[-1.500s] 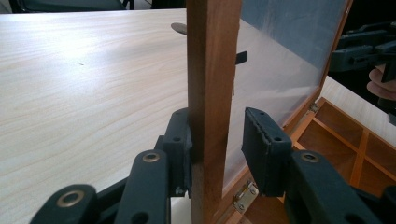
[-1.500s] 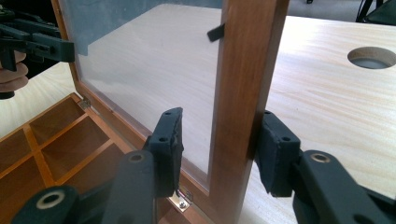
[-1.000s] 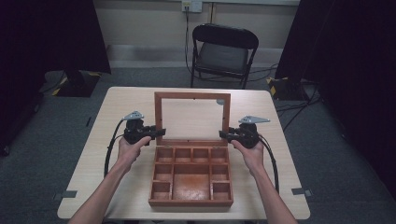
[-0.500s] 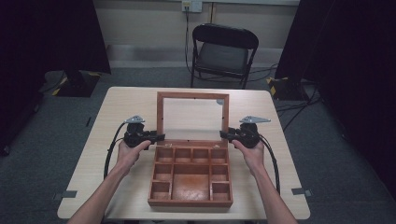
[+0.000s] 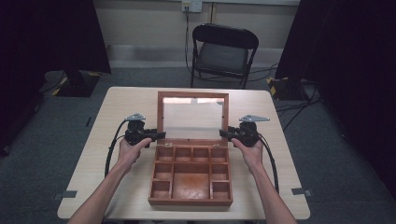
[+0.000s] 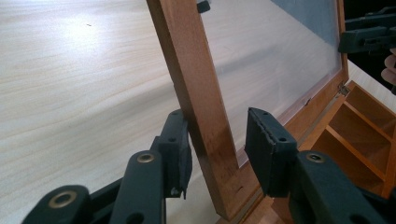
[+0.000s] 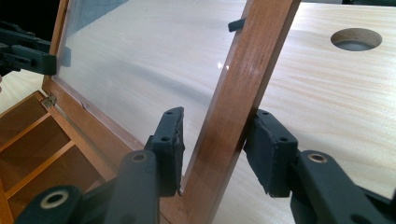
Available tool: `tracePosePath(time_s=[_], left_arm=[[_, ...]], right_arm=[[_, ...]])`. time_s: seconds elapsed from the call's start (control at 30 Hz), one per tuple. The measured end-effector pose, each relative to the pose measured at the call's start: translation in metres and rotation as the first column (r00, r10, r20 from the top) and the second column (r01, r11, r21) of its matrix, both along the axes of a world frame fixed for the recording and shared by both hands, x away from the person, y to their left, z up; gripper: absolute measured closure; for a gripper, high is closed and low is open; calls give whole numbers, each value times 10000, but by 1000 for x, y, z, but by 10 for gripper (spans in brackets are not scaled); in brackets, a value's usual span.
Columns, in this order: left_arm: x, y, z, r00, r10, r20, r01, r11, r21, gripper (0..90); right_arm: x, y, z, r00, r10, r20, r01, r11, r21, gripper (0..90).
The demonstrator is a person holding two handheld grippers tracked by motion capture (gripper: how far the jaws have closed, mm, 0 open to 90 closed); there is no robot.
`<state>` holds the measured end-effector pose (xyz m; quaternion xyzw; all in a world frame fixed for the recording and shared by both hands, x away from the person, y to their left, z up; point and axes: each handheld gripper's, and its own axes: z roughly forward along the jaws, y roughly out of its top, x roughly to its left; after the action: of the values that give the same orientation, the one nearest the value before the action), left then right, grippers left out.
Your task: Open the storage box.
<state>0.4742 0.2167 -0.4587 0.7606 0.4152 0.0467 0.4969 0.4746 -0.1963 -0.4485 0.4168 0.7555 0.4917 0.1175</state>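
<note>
Wooden box point(image 5: 191, 179) sits at table point(image 5: 126, 100) centre, near edge towards 6 o'clock, lid point(image 5: 193, 116) standing open at the 12 o'clock side, about upright. Lid = thin wood frame w/ a clear pane: stiff but fragile, prob. light; hinges look small, so it could swing or slam if let go. Best hold is the side rails, low near the hinges, never the pane.

Left gripper point(image 6: 217, 149) straddles the lid's 9 o'clock rail: outer pad touching wood, inner pad a gap off, so jaws apart, no real clamp. Right gripper point(image 7: 212, 149) straddles the 3 o'clock rail: outer pad on wood, inner pad just beside it; jaws have just been opening, rail between them.

Box has approx. 9 compartments, small ones round a big centre one. All empty.
</note>
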Motion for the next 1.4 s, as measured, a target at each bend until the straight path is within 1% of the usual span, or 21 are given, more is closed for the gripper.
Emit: tracePosePath(time_s=[0.17, 0.23, 0.3, 0.33, 0.4, 0.5, 0.53, 0.57, 0.6, 0.73, 0.77, 0.8, 0.87, 0.93, 1.1, 1.13, 1.17, 1.27, 1.4], left_arm=[[4, -1, 0, 9999, 100, 16, -99, 9999, -84, 603], [6, -1, -1, 9999, 104, -25, -104, 9997, -222, 603], [6, -1, -2, 9999, 111, -56, -112, 9998, -178, 598], [7, -1, -3, 9999, 123, -47, -124, 9997, -188, 598], [6, -3, -5, 9996, 282, -72, -283, 9994, -200, 578], [7, -2, -7, 9995, 267, -143, -271, 9993, -258, 563], [8, -2, -8, 9996, 252, -148, -256, 9992, -294, 561], [8, -2, -8, 9996, 252, -148, -256, 9992, -294, 558], [8, -2, -8, 9997, 223, -138, -225, 9996, -163, 555], [8, -4, -8, 9996, 211, -162, -212, 9997, -81, 521], [8, -5, -8, 9997, 182, -132, -181, 9998, 60, 521], [8, -7, -9, 9996, 251, -124, -250, 9996, 106, 484], [9, -8, -11, 9996, 205, -216, -201, 9996, 183, 471], [9, -8, -11, 9993, 242, -274, -239, 9996, 121, 460], [9, -8, -12, 9992, 198, -336, -196, 9998, 76, 454], [10, -8, -13, 9993, 145, -354, -141, 9998, 117, 447], [10, -9, -13, 9990, 179, -405, -178, 9998, 52, 440], [11, -10, -14, 9983, 233, -537, -231, 9997, 50, 430], [11, -10, -15, 9983, 229, -535, -231, 9997, -37, 429]], right_arm=[[3, -1, -1, 9999, -108, 8, 108, 9999, 97, 575], [4, -1, -2, 9999, -163, -18, 164, 9997, 161, 571], [4, -2, -3, 9999, -158, -50, 159, 9997, 193, 568], [5, -1, -4, 9998, -184, -76, 186, 9996, 209, 561], [6, 1, -6, 9996, -223, -161, 225, 9997, 126, 515], [7, 3, -9, 9993, -285, -242, 288, 9995, 146, 496], [8, 3, -11, 9991, -298, -309, 305, 9993, 236, 490], [8, 3, -11, 9991, -298, -309, 305, 9993, 236, 490], [9, 3, -11, 9989, -300, -366, 310, 9991, 282, 487], [9, 3, -12, 9988, -322, -372, 331, 9991, 253, 477], [10, 3, -12, 9987, -327, -384, 336, 9992, 227, 470], [10, 4, -14, 9984, -367, -431, 375, 9991, 174, 451], [11, 4, -15, 9982, -370, -462, 378, 9991, 168, 442], [11, 5, -17, 9978, -386, -547, 397, 9990, 191, 430], [11, 6, -17, 9980, -370, -506, 376, 9992, 114, 410], [11, 7, -18, 9978, -363, -549, 366, 9993, 50, 389], [12, 7, -18, 9977, -361, -565, 365, 9993, 49, 381], [13, 8, -20, 9969, -324, -718, 329, 9994, 65, 365], [13, 7, -21, 9965, -313, -771, 320, 9995, 75, 359]])
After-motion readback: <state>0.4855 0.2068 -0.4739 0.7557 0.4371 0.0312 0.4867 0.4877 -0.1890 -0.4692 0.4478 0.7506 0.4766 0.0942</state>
